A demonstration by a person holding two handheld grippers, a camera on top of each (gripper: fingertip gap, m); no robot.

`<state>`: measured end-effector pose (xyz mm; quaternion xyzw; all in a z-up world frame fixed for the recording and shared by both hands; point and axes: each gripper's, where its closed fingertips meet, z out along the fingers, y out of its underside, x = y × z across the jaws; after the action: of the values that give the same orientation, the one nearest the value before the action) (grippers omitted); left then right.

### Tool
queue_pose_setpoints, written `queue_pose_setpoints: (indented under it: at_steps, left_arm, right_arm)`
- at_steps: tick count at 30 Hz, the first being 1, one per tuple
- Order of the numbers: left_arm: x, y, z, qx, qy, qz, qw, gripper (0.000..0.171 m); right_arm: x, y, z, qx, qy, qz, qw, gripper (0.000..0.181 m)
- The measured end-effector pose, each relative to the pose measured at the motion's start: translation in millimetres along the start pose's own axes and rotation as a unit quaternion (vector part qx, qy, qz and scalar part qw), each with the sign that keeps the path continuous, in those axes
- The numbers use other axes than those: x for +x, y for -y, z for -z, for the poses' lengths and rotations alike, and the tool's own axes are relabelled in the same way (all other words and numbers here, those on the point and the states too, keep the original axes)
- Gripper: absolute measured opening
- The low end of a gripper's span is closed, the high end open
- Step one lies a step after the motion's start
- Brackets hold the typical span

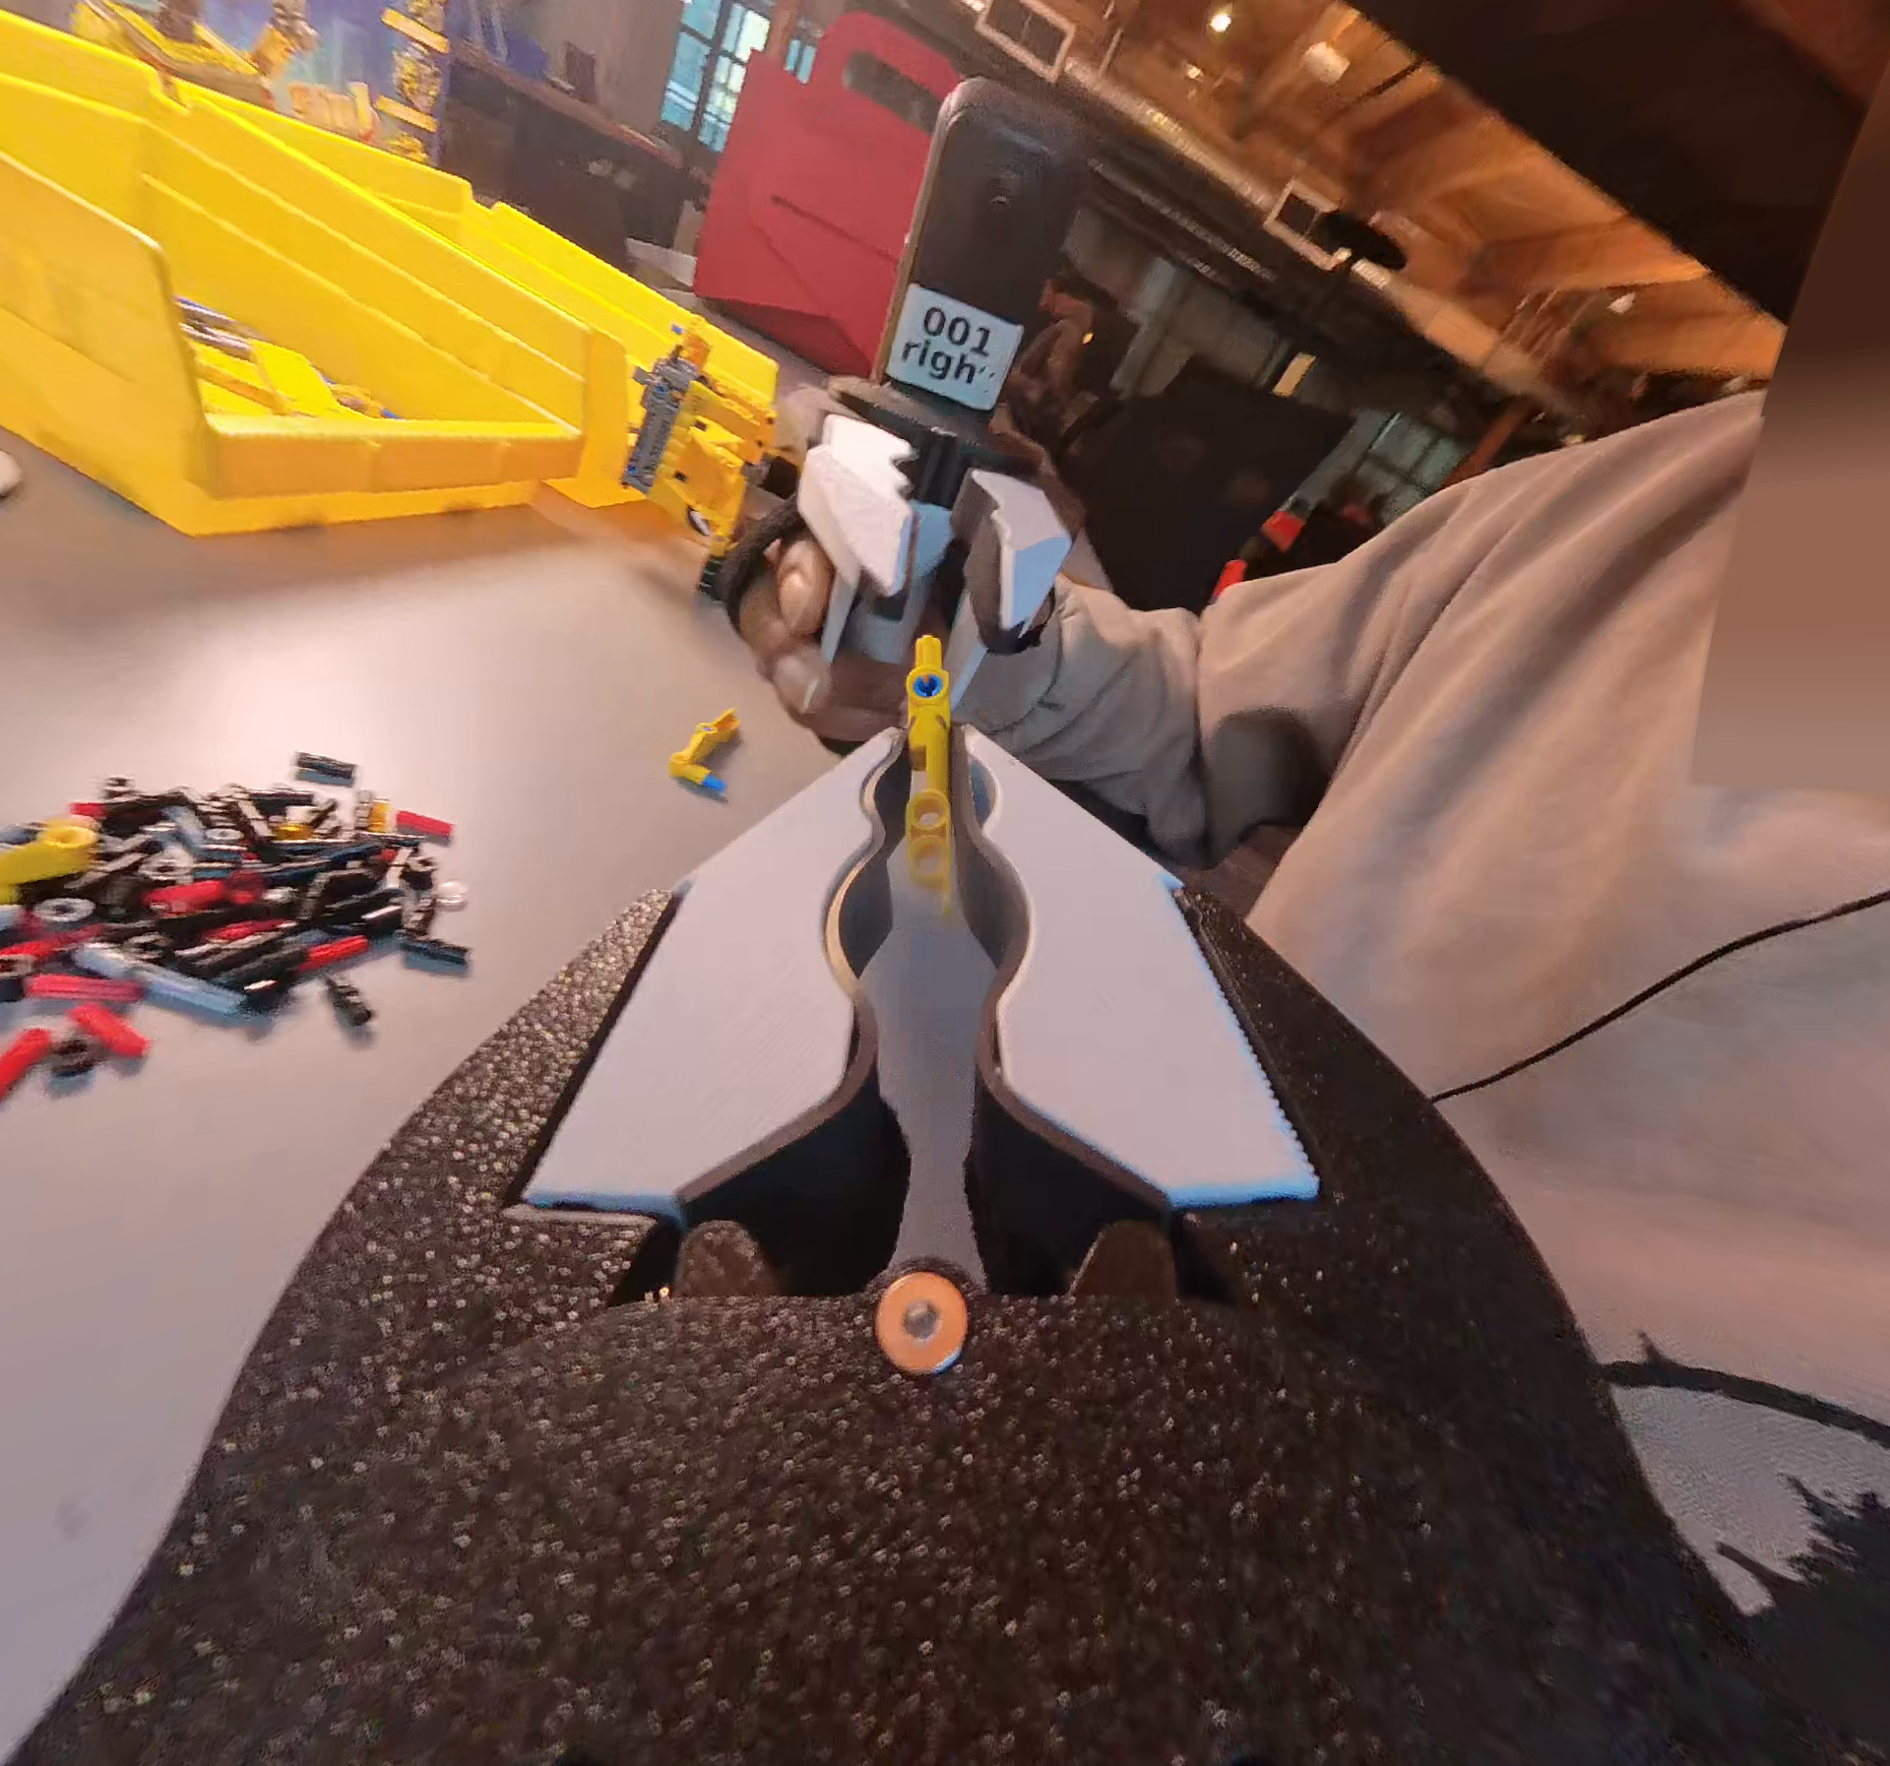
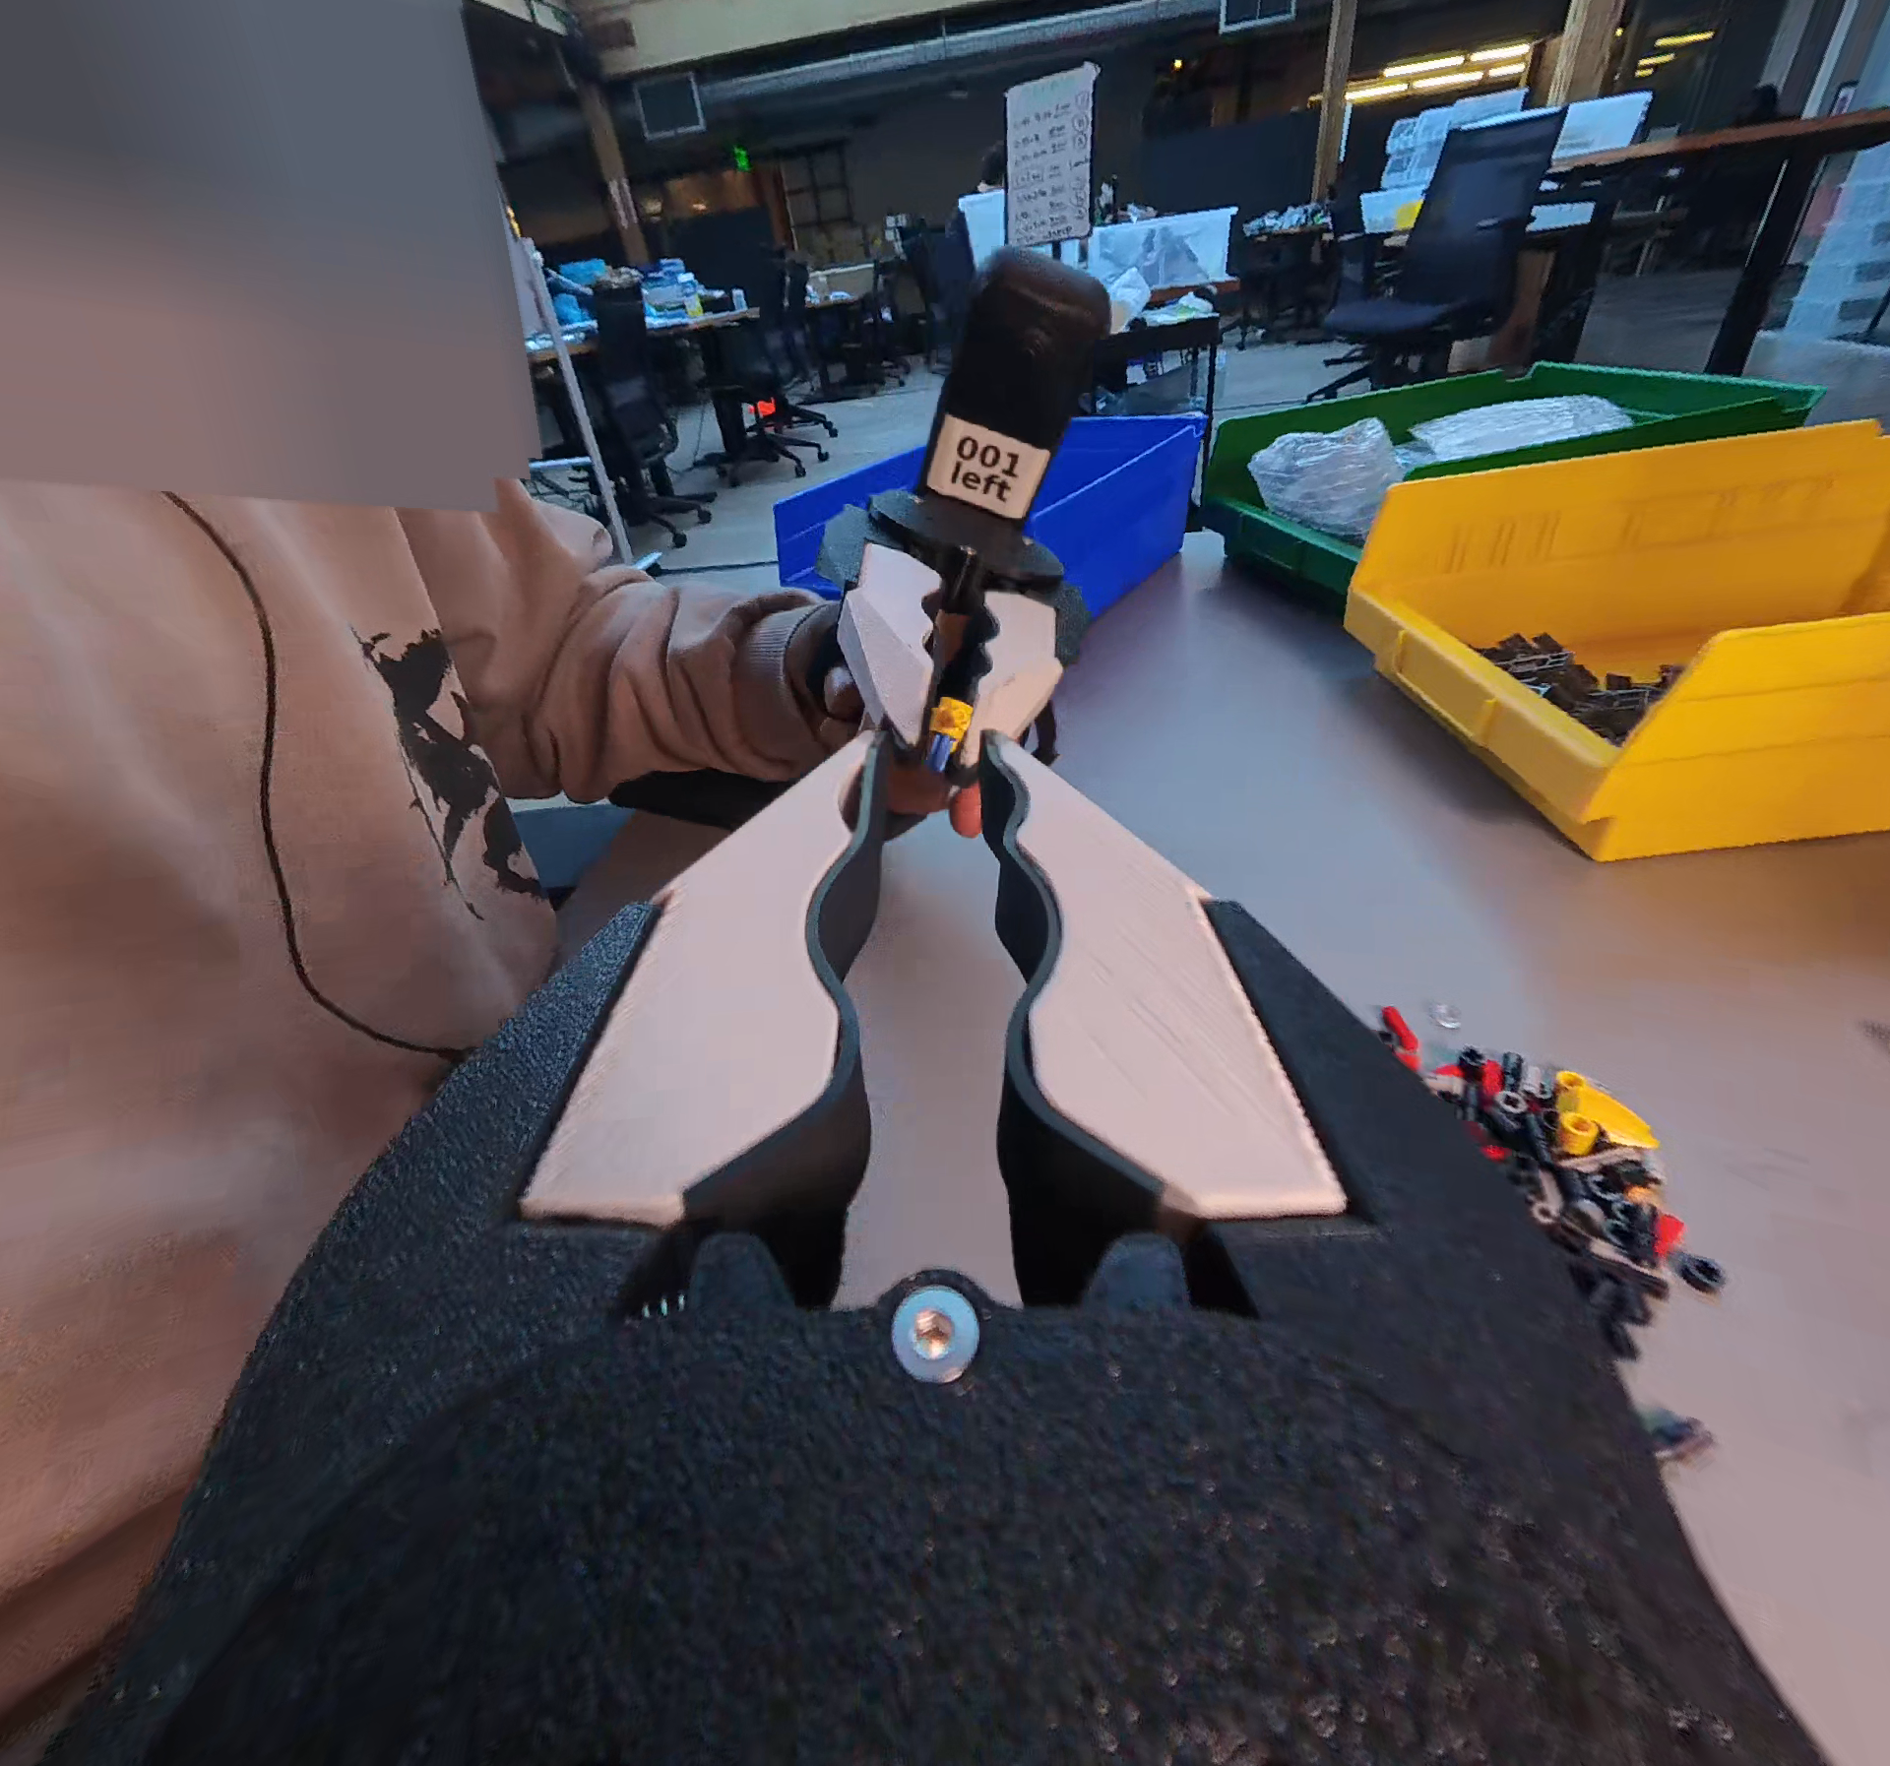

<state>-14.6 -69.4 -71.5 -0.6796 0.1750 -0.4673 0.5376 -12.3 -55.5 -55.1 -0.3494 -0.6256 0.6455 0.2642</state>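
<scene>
My left gripper point(image 1: 926, 745) is shut on a yellow beam with holes point(image 1: 929, 802), held above the grey table point(image 1: 511, 653). The beam sticks out past the fingertips and has a blue pin point(image 1: 925, 686) near its far end. My right gripper point(image 1: 910, 666) faces it from the far side, and its tips flank the beam's end. In the right wrist view my right gripper point(image 2: 933, 750) is open with a clear gap between its jaws. Opposite it, the left gripper point(image 2: 946, 727) holds the yellow piece point(image 2: 951, 717), blue pin end toward me. I cannot tell whether the right fingertips touch it.
A heap of small black, red and grey parts point(image 1: 205, 899) lies on the table, also in the right wrist view point(image 2: 1565, 1154). A loose yellow connector point(image 1: 706, 745) lies nearby. Yellow bins point(image 1: 307, 306), a partly built yellow model point(image 1: 695, 449), a red bin point(image 1: 818, 183), blue bin point(image 2: 1115, 490) and green bin point(image 2: 1483, 418) stand behind.
</scene>
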Motion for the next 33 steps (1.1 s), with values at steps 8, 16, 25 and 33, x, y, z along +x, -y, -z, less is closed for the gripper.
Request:
queue_pose_setpoints:
  at_steps: [8, 16, 25, 33]
  left_arm:
    - [5, -5, -7, -0.005, -0.009, 0.009, 1.000, 0.005]
    - [-3, -6, -2, -0.020, 0.028, -0.030, 0.999, 0.006]
    - [6, 18, -3, 0.059, 0.024, -0.034, 0.997, 0.006]
    - [1, 39, -6, 0.148, 0.023, 0.022, 0.988, 0.005]
  right_arm:
    - [-5, -10, -22, 0.001, 0.012, -0.079, 0.997, 0.008]
    - [2, -11, -15, -0.002, 0.005, -0.071, 0.997, 0.006]
    - [2, 11, -24, 0.111, -0.020, -0.089, 0.990, 0.006]
    - [18, 35, -21, 0.212, -0.067, -0.140, 0.965, 0.005]
